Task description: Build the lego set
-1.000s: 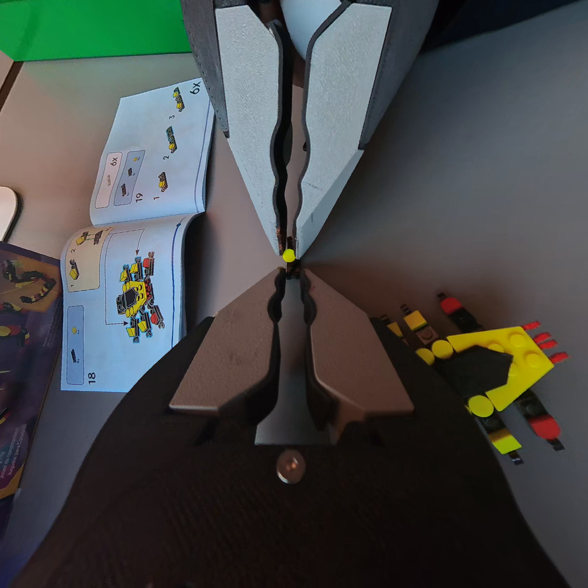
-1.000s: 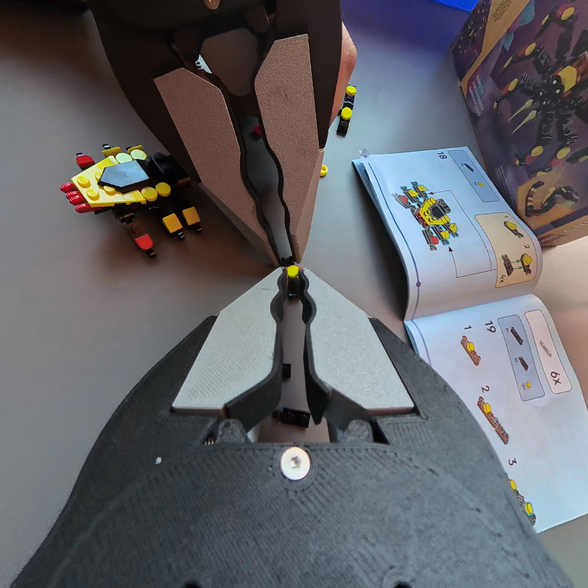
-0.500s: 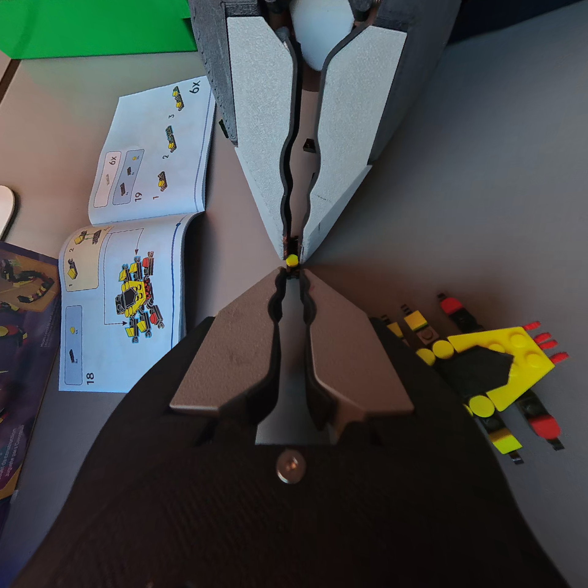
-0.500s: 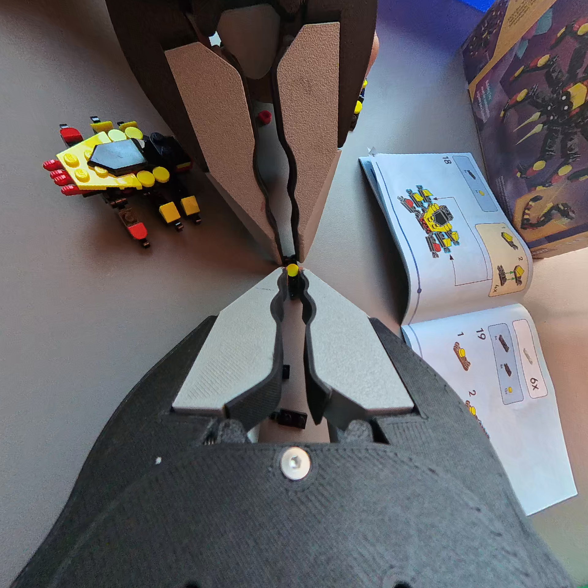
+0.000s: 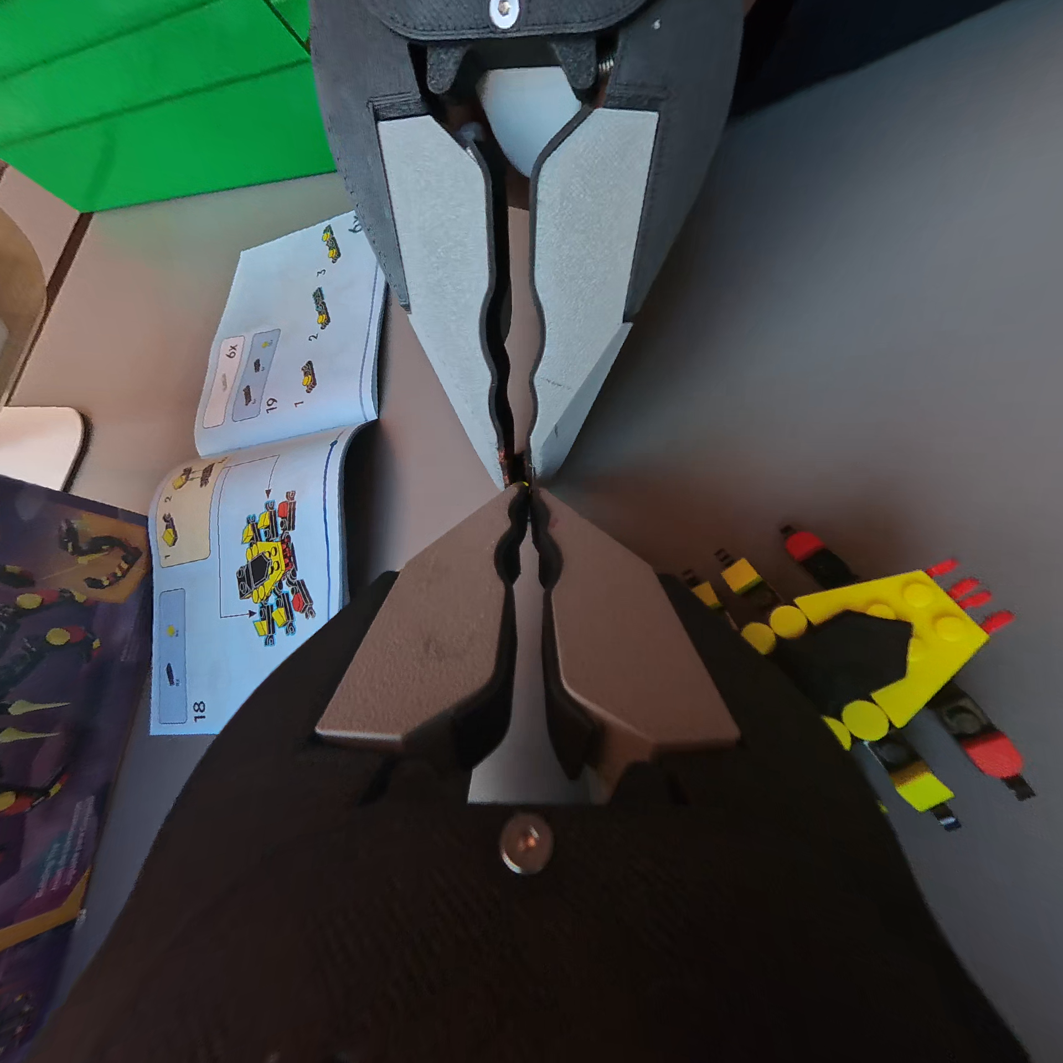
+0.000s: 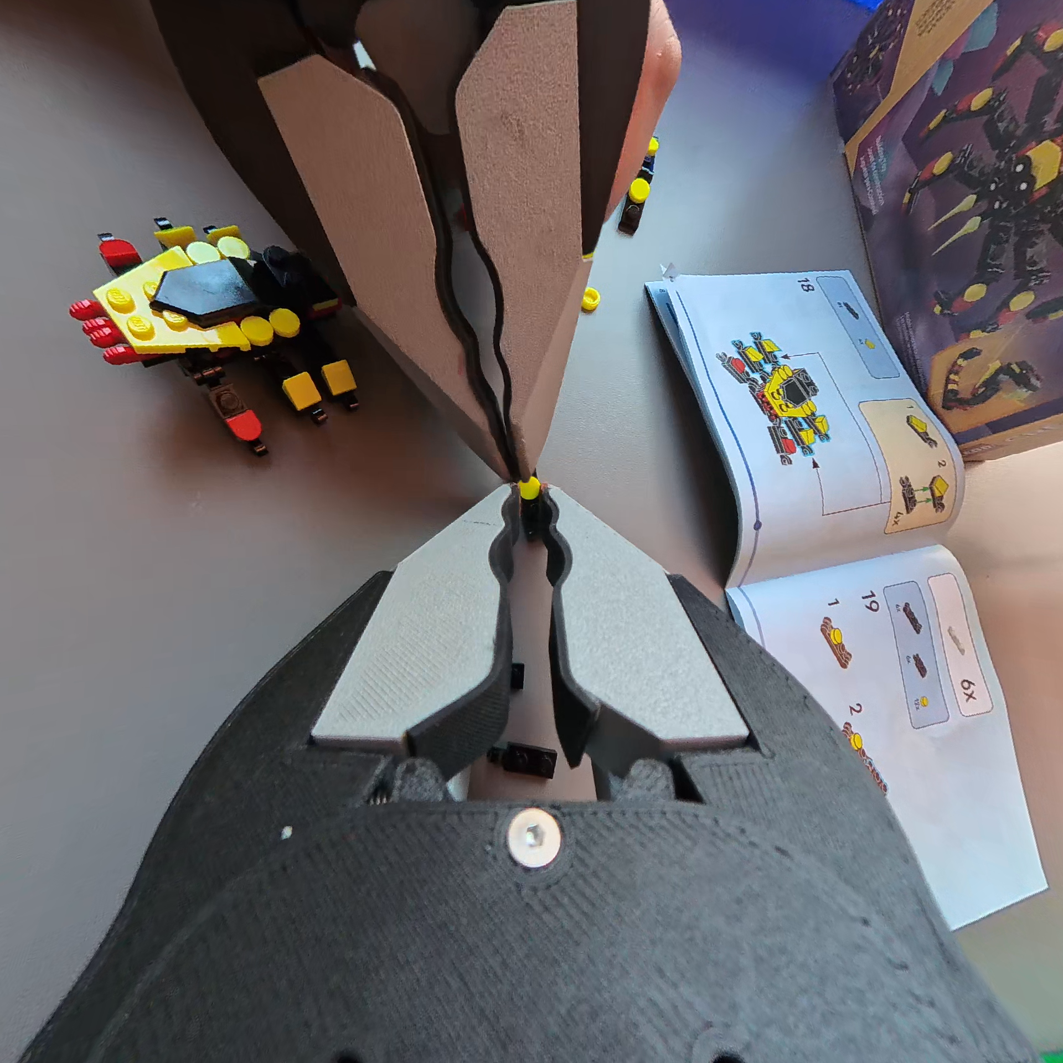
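Note:
A small black piece with a yellow round stud [image 6: 529,489] sits between the tips of both grippers, above the table. My right gripper [image 6: 529,499], with grey fingers, is shut on its black part. My left gripper [image 5: 524,499], with brown fingers, is shut tip to tip against it from the other side; in the left wrist view only a yellow speck [image 5: 525,486] shows. The part-built yellow, black and red model lies on the table, to the right in the left wrist view [image 5: 920,621] and to the left in the right wrist view [image 6: 172,322].
The open instruction booklet [image 5: 287,356] [image 6: 834,402] and the purple set box [image 5: 52,661] [image 6: 978,201] lie beside the grippers. A loose yellow round stud [image 6: 591,299], a black and yellow piece [image 6: 635,198] and a black plate [image 6: 526,759] lie on the grey table [image 6: 115,575]. A green sheet [image 5: 144,98] is at the far edge.
The tips have stayed together on the small piece. Both grippers have tilted, so more of the right gripper's body shows in the left wrist view, where the yellow stud is now almost hidden.

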A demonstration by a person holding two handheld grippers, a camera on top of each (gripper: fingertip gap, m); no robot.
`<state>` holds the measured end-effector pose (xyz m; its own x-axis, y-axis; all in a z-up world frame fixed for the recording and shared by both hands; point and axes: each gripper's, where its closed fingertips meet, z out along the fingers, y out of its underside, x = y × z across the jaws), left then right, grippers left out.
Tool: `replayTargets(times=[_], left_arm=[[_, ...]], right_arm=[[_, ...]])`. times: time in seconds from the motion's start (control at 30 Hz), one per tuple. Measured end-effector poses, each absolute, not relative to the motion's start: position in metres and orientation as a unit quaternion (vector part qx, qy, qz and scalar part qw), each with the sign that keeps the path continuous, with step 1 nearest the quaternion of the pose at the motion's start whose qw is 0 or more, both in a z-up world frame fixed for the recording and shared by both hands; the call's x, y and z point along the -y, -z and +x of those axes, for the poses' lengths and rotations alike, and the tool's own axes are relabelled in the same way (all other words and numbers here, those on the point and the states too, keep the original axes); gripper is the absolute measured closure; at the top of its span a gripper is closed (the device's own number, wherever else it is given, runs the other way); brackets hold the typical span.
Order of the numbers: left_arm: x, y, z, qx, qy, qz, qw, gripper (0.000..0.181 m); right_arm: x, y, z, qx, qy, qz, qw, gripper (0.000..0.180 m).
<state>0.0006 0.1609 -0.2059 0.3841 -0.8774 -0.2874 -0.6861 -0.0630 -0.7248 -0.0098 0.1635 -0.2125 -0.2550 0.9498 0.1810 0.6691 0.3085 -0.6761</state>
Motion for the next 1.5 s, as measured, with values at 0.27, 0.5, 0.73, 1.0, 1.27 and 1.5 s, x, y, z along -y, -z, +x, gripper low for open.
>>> replayTargets(times=[0.27, 0.5, 0.73, 1.0, 1.27, 1.5], left_arm=[[-0.166, 0.208, -0.001, -0.534, 0.101, -0.73, 0.414, 0.181], [-0.169, 0.21, 0.001, -0.502, 0.158, -0.762, 0.378, 0.181], [-0.172, 0.21, -0.002, -0.486, 0.18, -0.772, 0.368, 0.181], [-0.175, 0.209, -0.005, -0.474, 0.179, -0.778, 0.372, 0.181], [-0.176, 0.209, -0.007, -0.469, 0.181, -0.781, 0.372, 0.181], [-0.176, 0.205, -0.008, -0.469, 0.182, -0.776, 0.381, 0.181]], right_arm=[[-0.165, 0.213, -0.011, 0.754, -0.238, -0.537, 0.293, 0.176], [-0.169, 0.215, -0.01, 0.759, -0.222, -0.538, 0.293, 0.176], [-0.172, 0.215, -0.012, 0.752, -0.225, -0.543, 0.299, 0.176], [-0.174, 0.211, -0.01, 0.736, -0.253, -0.552, 0.298, 0.175], [-0.175, 0.205, -0.016, 0.723, -0.276, -0.551, 0.312, 0.18], [-0.177, 0.211, -0.014, 0.727, -0.265, -0.555, 0.306, 0.18]])
